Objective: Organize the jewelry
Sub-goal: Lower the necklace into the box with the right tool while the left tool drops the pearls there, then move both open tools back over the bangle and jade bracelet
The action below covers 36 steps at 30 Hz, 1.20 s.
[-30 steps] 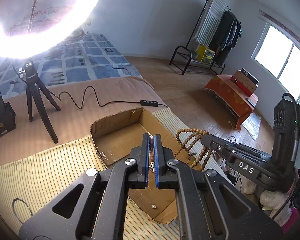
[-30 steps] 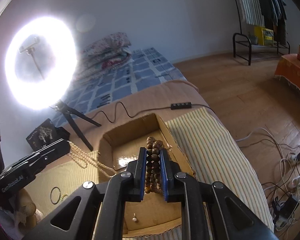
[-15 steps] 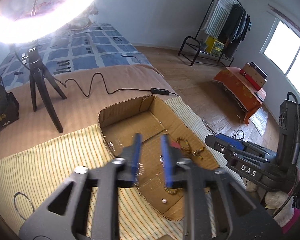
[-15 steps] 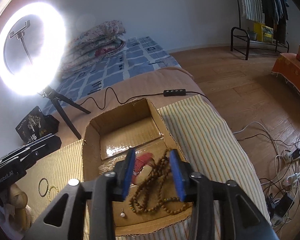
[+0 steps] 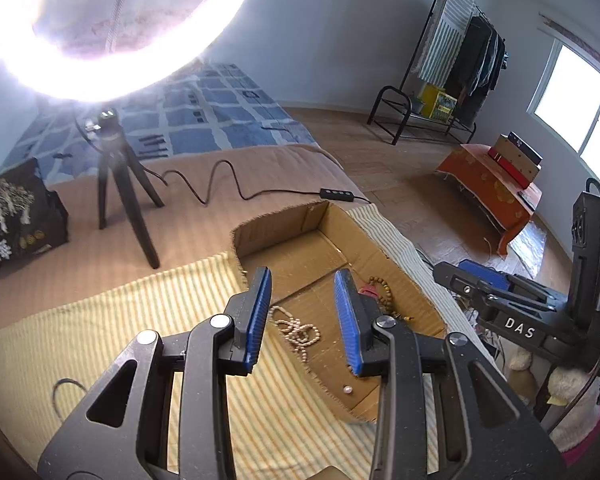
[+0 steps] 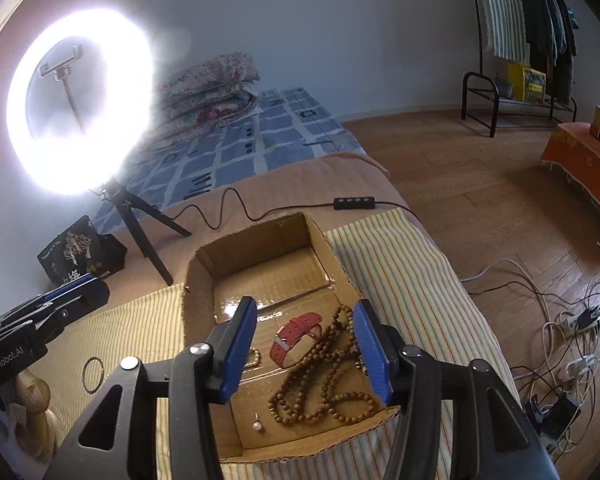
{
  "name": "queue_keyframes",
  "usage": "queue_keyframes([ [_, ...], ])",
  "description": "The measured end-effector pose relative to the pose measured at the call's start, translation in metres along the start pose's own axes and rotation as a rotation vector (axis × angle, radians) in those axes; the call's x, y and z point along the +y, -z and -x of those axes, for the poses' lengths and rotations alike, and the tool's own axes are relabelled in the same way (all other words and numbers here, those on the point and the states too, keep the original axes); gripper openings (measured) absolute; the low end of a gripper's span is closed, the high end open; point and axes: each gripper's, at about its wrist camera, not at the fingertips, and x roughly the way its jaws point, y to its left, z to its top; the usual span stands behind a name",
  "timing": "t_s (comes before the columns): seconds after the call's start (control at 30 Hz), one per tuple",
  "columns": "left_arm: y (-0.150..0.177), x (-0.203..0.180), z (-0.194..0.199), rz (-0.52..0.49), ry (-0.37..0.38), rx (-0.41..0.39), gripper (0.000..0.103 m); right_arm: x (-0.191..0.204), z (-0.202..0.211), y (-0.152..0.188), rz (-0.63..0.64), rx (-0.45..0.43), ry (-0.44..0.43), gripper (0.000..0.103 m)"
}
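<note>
Wooden beads first: the brown bead necklace (image 6: pixel 324 376) now lies loose on the floor of the cardboard box (image 6: pixel 260 240), heaped toward the near right corner; a second ago it was pinched between the right gripper (image 6: pixel 306 350) pads, so it's been dropped; that gripper's blue jaws are opening, spread wide with nothing between them, hovering over the beads; same story on the other side, the pearl necklace (image 5: pixel 298 330) that the left gripper (image 5: pixel 302 320) was clamped on a second ago is now a small tangle on the box floor, and those jaws stand apart and empty too; also in the box are a red watch strap (image 6: pixel 296 338) just beside the beads and a single pearl earring (image 6: pixel 257 426) near the front wall; hard to say how the pearl strand sits in the right view since the left blue pad covers nearly all of it; in the left view the right pad hides most of the wooden beads; outside the box, a thin ring bangle (image 6: pixel 93 374) lies on the striped cloth (image 6: pixel 400 272), well apart from the box; behind it all a ring light (image 6: pixel 80 100) glares so hard its rim is blown out.
</note>
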Motion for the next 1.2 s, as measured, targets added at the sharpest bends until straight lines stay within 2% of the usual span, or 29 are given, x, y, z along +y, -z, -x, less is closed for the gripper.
queue_keyframes([
  [0.23,0.003,0.017,0.034,-0.015,-0.046,-0.034,0.032,0.023,0.021,0.002,0.033,-0.044,-0.023,0.069],
  [0.3,0.004,0.026,0.043,-0.013,-0.059,-0.04,0.037,0.029,0.026,0.004,0.043,-0.058,-0.03,0.075],
  [0.37,0.009,0.037,0.054,-0.004,-0.072,-0.053,0.049,0.037,0.03,0.007,0.06,-0.07,-0.04,0.079],
  [0.53,0.02,0.067,0.074,-0.011,-0.136,-0.053,0.05,0.057,0.041,0.016,0.117,-0.091,-0.077,0.089],
  [0.9,0.064,0.143,0.101,0.055,-0.235,-0.003,0.05,0.106,0.049,0.054,0.22,-0.069,-0.166,0.091],
  [1.2,0.097,0.195,0.091,0.161,-0.281,0.051,0.05,0.15,0.036,0.087,0.317,-0.019,-0.228,0.091],
])
